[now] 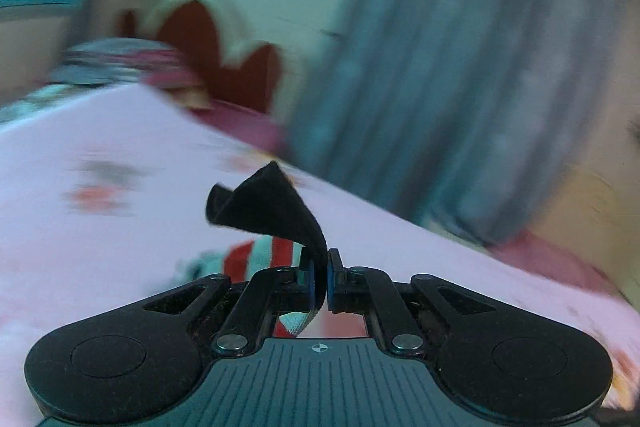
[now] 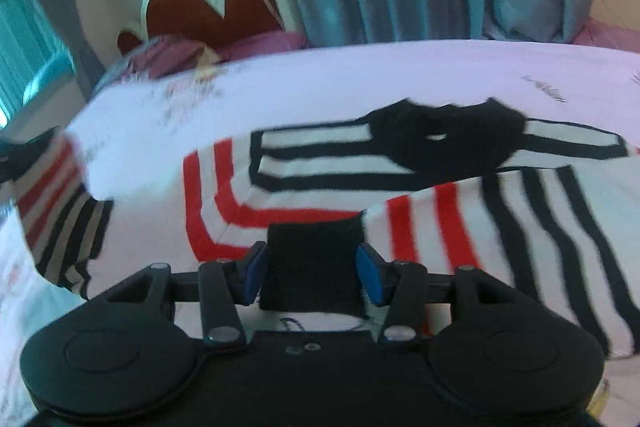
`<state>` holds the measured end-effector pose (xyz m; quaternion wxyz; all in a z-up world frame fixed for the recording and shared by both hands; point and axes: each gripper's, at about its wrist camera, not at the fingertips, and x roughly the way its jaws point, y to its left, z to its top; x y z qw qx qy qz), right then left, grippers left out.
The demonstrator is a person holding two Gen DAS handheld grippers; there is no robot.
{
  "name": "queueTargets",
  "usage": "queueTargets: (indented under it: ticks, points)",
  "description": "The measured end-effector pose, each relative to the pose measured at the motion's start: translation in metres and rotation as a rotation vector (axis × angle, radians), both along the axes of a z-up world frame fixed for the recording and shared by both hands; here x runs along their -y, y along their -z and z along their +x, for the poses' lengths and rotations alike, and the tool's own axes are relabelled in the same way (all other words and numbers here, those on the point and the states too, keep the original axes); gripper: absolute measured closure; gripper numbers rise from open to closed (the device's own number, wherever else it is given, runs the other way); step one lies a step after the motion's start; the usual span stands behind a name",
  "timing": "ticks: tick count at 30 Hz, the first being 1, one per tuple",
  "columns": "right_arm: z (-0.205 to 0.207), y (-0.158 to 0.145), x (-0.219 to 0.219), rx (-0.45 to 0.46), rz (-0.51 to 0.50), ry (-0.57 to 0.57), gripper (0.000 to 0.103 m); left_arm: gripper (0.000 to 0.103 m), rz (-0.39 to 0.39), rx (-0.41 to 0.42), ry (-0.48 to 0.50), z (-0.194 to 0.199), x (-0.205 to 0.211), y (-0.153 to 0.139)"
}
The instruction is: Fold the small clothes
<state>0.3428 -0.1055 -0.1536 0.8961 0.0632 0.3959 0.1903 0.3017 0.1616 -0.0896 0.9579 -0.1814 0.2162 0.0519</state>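
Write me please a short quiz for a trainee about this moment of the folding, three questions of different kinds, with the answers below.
1. True or false: the left gripper has its jaws closed on black fabric.
2. Multiple choice: what lies between the jaws of the right gripper? A) a pillow B) the black cuff of the striped sweater C) nothing
3. Fill in: the sweater lies spread on a pale ____ bedsheet.

Key:
1. True; the black fabric edge sticks up from the closed jaws.
2. B
3. pink
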Motion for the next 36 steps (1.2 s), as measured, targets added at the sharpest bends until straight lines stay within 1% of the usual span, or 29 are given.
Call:
queueTargets:
  ticks: [2, 4, 6, 8, 10, 12, 13, 15, 16, 17, 19, 22, 23, 26, 28, 30, 31, 32, 33, 34, 35, 36]
  points:
    - [-0.003, -0.008, 0.019, 0.01, 0.027, 0.03, 0.055, 0.099, 0.005, -0.001, 0.115, 0.015, 0.046, 0.001]
    - [-0.008, -0.015, 0.041, 0.02, 0.048, 0.066, 0.055, 0.099, 0.014, -0.018, 0.217, 0.026, 0.086, 0.008]
    - [-0.012, -0.018, 0.063, 0.028, 0.058, 0.099, 0.054, 0.098, 0.032, -0.063, 0.318, 0.037, 0.128, 0.023]
    - [-0.016, -0.019, 0.083, 0.026, 0.053, 0.127, 0.054, 0.098, 0.064, -0.117, 0.391, 0.044, 0.165, 0.043]
    - [-0.02, -0.018, 0.1, 0.015, 0.057, 0.151, 0.053, 0.098, 0.121, -0.19, 0.443, 0.049, 0.191, 0.06]
    - [-0.021, -0.015, 0.112, -0.001, 0.07, 0.171, 0.052, 0.098, 0.184, -0.252, 0.47, 0.05, 0.209, 0.076]
    - [-0.021, -0.013, 0.116, -0.009, 0.081, 0.174, 0.05, 0.097, 0.207, -0.267, 0.484, 0.047, 0.212, 0.08]
    - [-0.021, -0.011, 0.119, -0.018, 0.101, 0.173, 0.05, 0.088, 0.255, -0.265, 0.484, 0.037, 0.216, 0.08]
    - [-0.022, -0.011, 0.119, -0.02, 0.104, 0.166, 0.048, 0.073, 0.263, -0.266, 0.485, 0.031, 0.214, 0.078]
    - [-0.021, -0.01, 0.117, -0.022, 0.106, 0.156, 0.044, 0.053, 0.271, -0.263, 0.465, 0.023, 0.211, 0.076]
    - [-0.021, -0.01, 0.108, -0.022, 0.111, 0.12, 0.041, 0.039, 0.286, -0.24, 0.409, 0.009, 0.199, 0.067]
    - [-0.021, -0.009, 0.089, -0.024, 0.104, 0.052, 0.04, 0.039, 0.308, -0.24, 0.325, -0.011, 0.166, 0.06]
    - [-0.02, -0.007, 0.081, -0.023, 0.092, 0.036, 0.04, 0.039, 0.322, -0.24, 0.282, -0.02, 0.153, 0.059]
    - [-0.016, -0.001, 0.058, -0.013, 0.013, 0.011, 0.042, 0.039, 0.365, -0.242, 0.168, -0.036, 0.121, 0.061]
    - [-0.01, 0.004, 0.045, -0.004, -0.05, 0.007, 0.044, 0.039, 0.395, -0.255, 0.111, -0.043, 0.104, 0.064]
    - [-0.011, 0.005, 0.039, 0.012, -0.047, -0.015, 0.046, 0.039, 0.409, -0.281, 0.066, -0.047, 0.088, 0.072]
    - [-0.011, 0.005, 0.035, 0.021, -0.061, -0.022, 0.049, 0.039, 0.411, -0.29, 0.051, -0.046, 0.082, 0.075]
    - [-0.009, 0.007, 0.031, 0.025, -0.081, -0.028, 0.066, 0.039, 0.415, -0.292, 0.044, -0.044, 0.079, 0.079]
    - [-0.007, 0.01, 0.028, 0.023, -0.092, -0.031, 0.077, 0.039, 0.426, -0.291, 0.044, -0.04, 0.078, 0.083]
    - [-0.003, 0.012, 0.028, 0.012, -0.093, -0.027, 0.092, 0.039, 0.441, -0.29, 0.044, -0.035, 0.077, 0.087]
    - [-0.001, 0.011, 0.03, 0.004, -0.081, -0.012, 0.095, 0.039, 0.45, -0.287, 0.045, -0.031, 0.078, 0.09]
    - [-0.001, 0.008, 0.036, 0.009, -0.053, 0.002, 0.096, 0.039, 0.448, -0.279, 0.044, -0.025, 0.079, 0.092]
